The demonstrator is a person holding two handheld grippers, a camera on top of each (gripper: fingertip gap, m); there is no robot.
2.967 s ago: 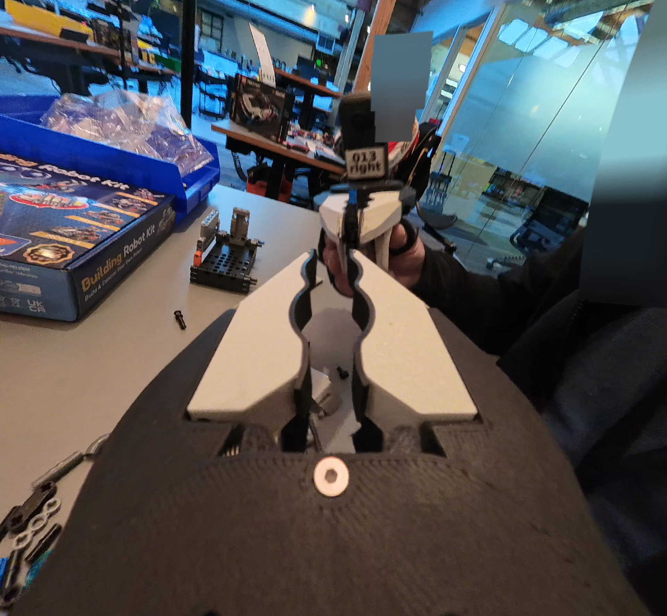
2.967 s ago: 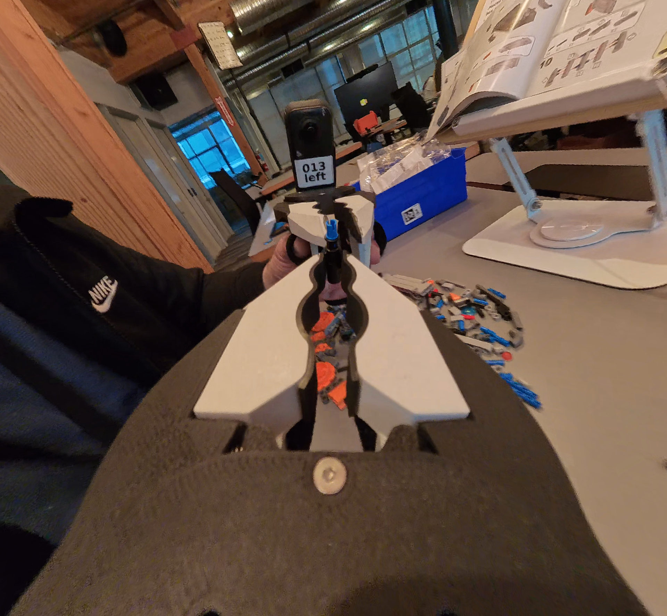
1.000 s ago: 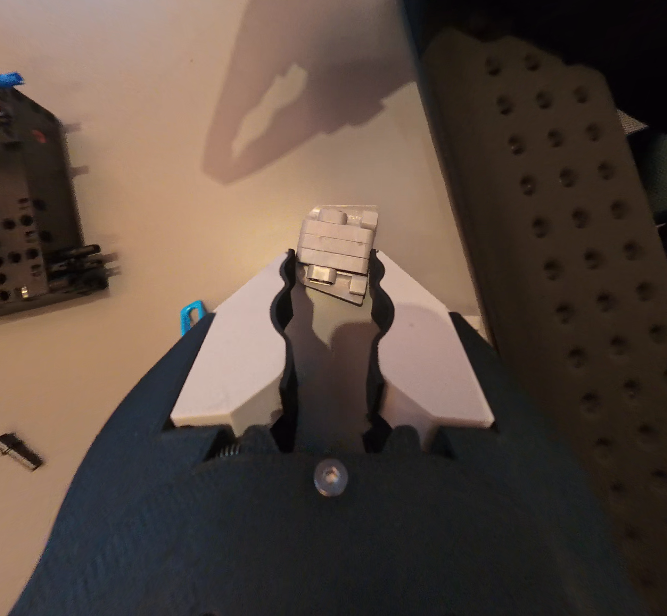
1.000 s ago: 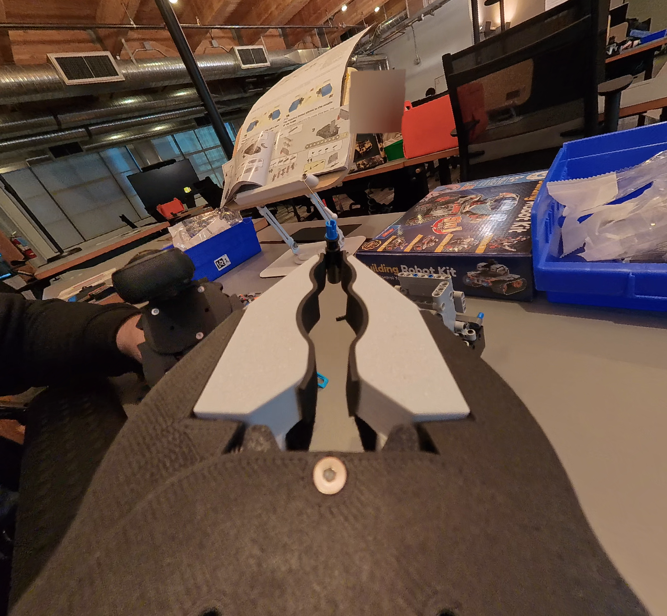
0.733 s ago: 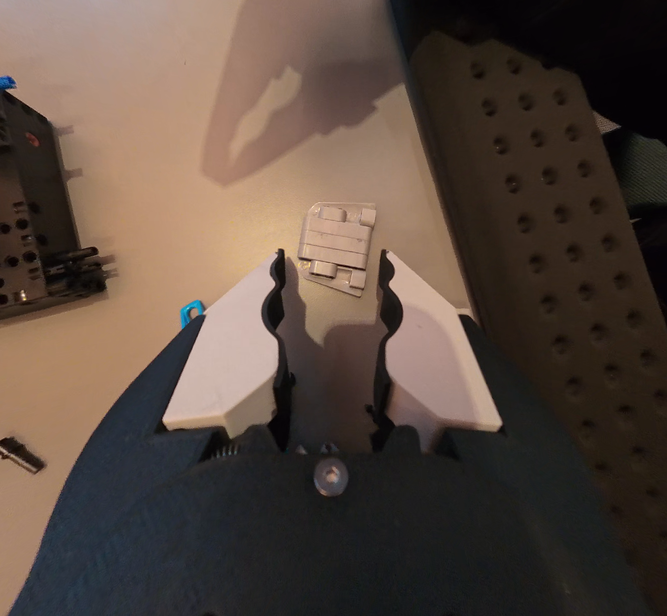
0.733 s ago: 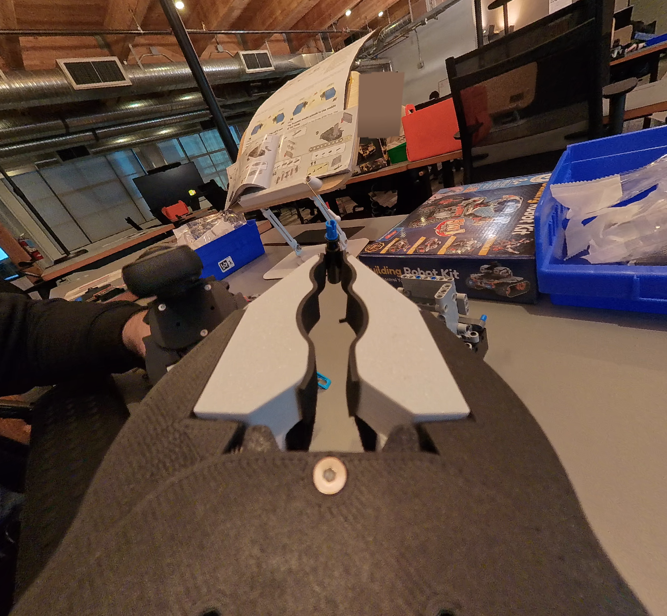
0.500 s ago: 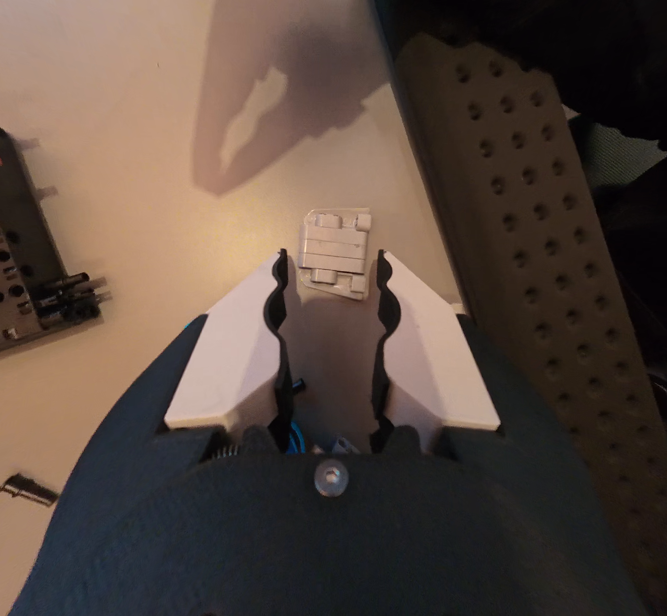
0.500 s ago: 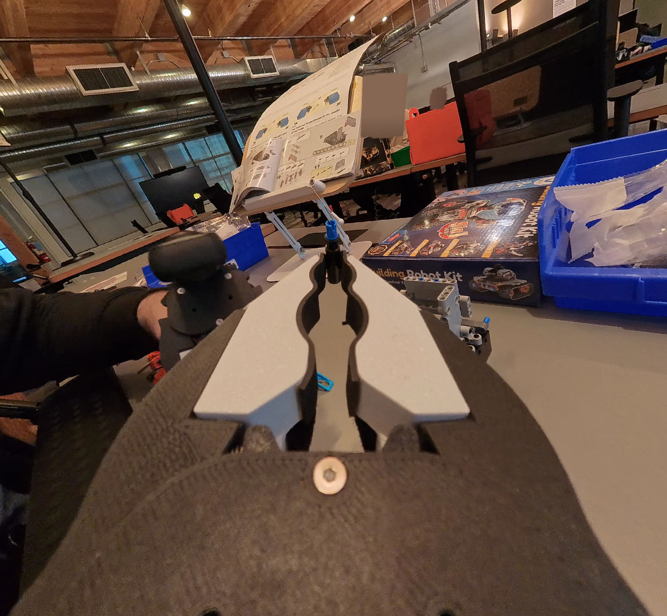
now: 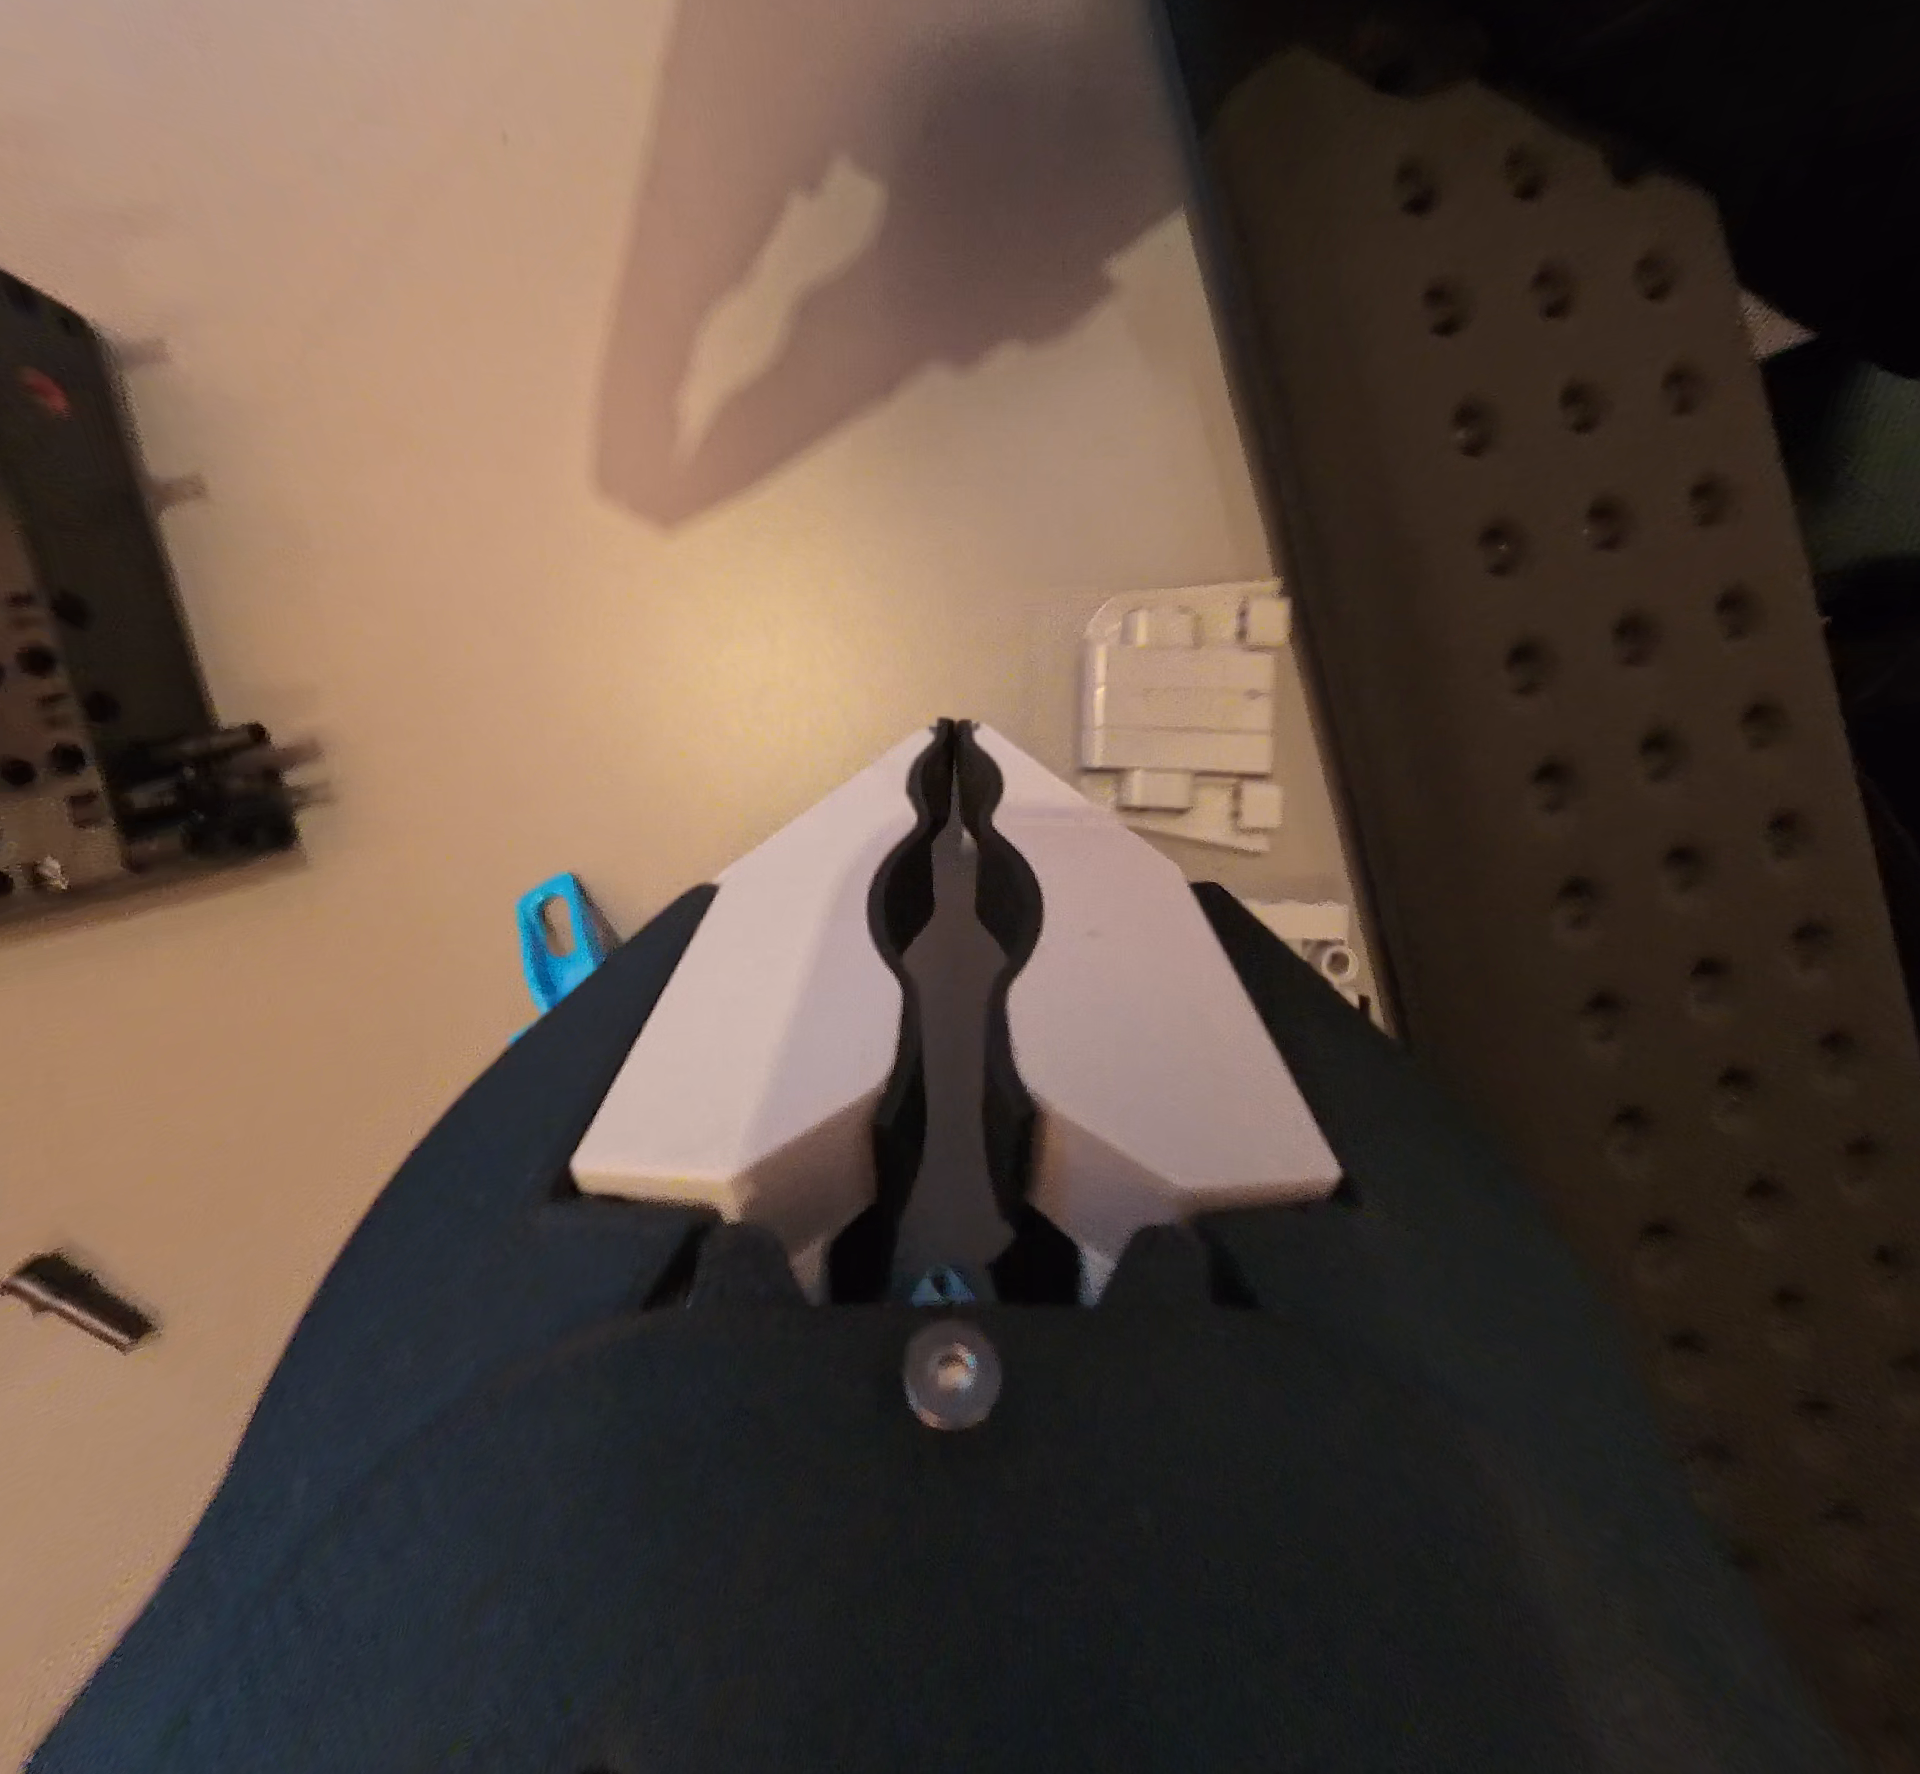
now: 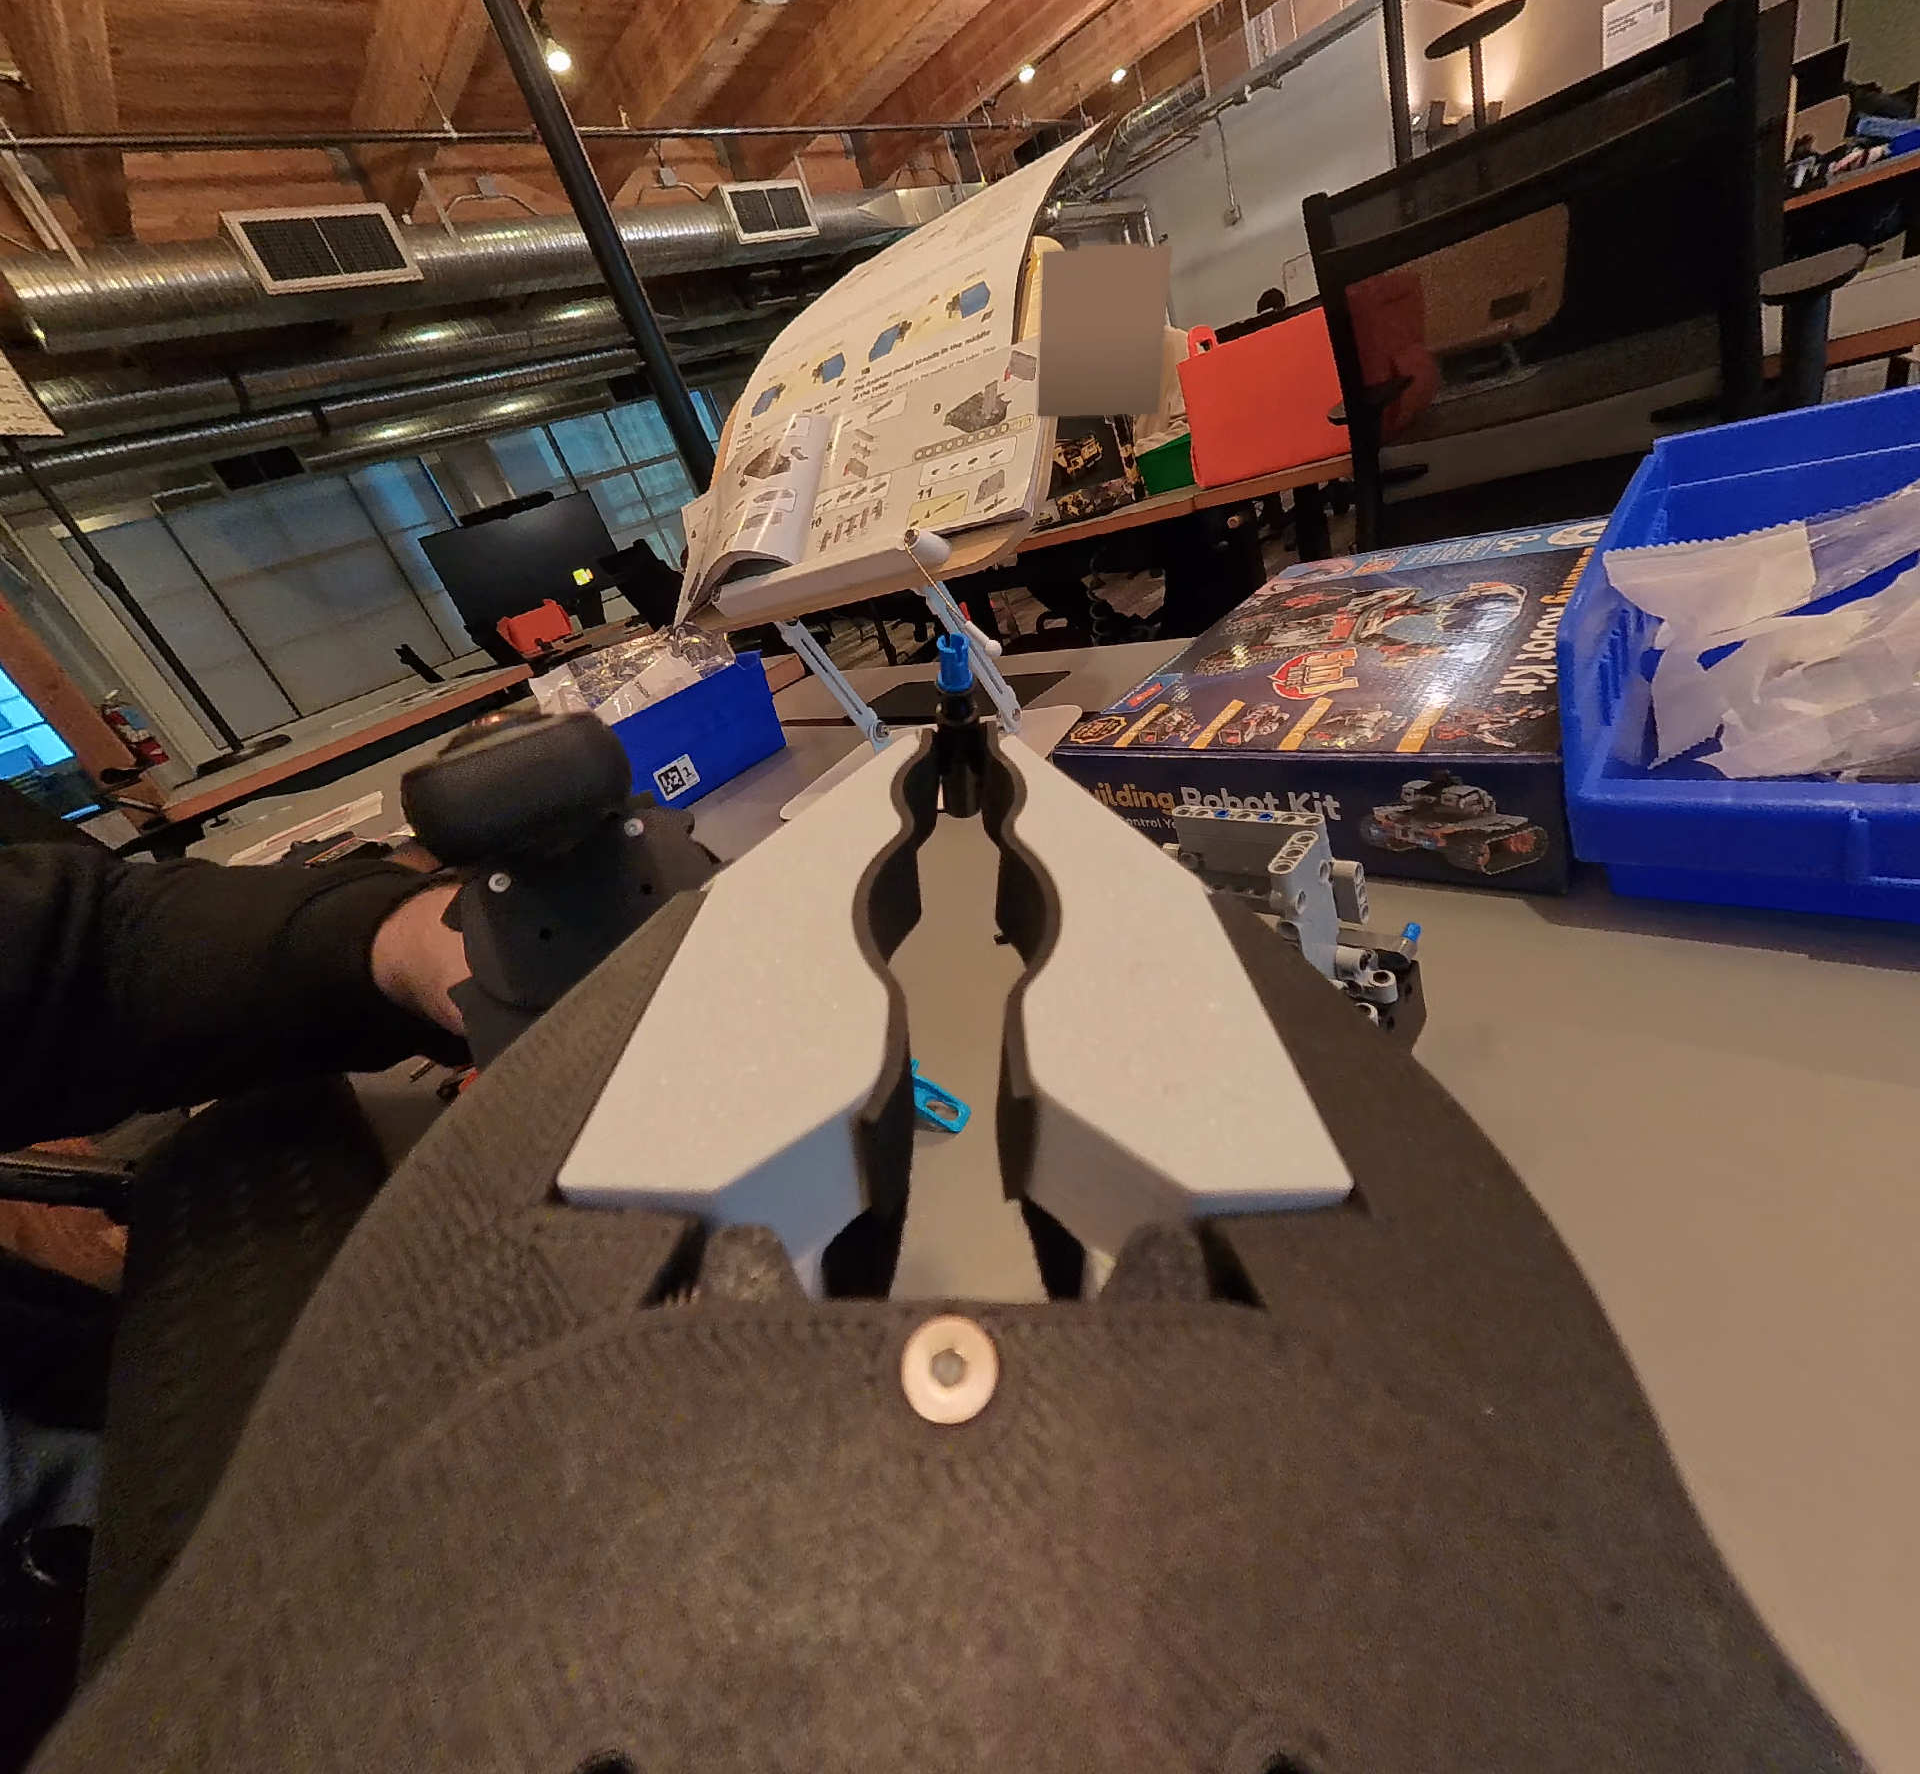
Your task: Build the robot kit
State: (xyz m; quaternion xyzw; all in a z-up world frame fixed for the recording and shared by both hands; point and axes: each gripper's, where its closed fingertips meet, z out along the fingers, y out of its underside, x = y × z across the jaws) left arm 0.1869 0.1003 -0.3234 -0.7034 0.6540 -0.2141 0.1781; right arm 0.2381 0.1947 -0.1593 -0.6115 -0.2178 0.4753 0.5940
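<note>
The pale worktop [image 9: 436, 394] carries a dark perforated assembly [image 9: 94, 685] at the far left, well apart from the left claw [image 9: 954, 725]. The grey brick block [image 9: 1179, 716] lies flat just to the right of this claw's tips; half a second ago it sat between the open fingers, and now the fingers are pressed together with nothing in them. The right claw [image 10: 958, 758] is closed on a black pin with blue tip [image 10: 953, 727], which stands upright, its long axis along the fingers.
</note>
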